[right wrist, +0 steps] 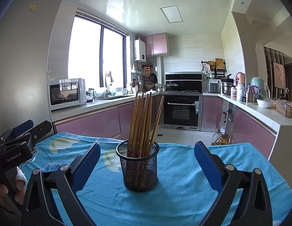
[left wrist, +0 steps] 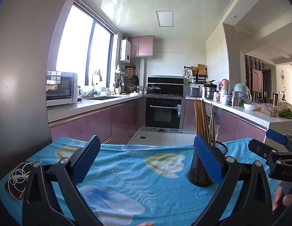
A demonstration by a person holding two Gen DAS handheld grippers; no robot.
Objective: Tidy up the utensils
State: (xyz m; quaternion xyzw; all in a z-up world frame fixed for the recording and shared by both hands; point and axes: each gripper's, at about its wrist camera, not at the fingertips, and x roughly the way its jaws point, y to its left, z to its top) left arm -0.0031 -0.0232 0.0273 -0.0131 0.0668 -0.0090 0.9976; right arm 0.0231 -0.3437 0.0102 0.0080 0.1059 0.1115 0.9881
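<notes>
A black mesh cup (right wrist: 139,167) stands upright on the blue flowered tablecloth (right wrist: 183,188), holding several wooden chopsticks (right wrist: 144,120) that lean out of its top. My right gripper (right wrist: 146,160) is open, its blue pads on either side of the cup without touching it. In the left wrist view the same cup (left wrist: 200,171) shows partly behind my right-hand pad, with its chopsticks (left wrist: 201,120) rising above. My left gripper (left wrist: 146,158) is open over bare cloth, left of the cup, nothing between its fingers.
A phone with a coiled white cable (left wrist: 17,179) lies at the cloth's left edge. The other gripper (left wrist: 274,158) and a hand sit at the right. Pink kitchen cabinets, a microwave (left wrist: 61,88) and an oven (left wrist: 163,113) lie beyond the table.
</notes>
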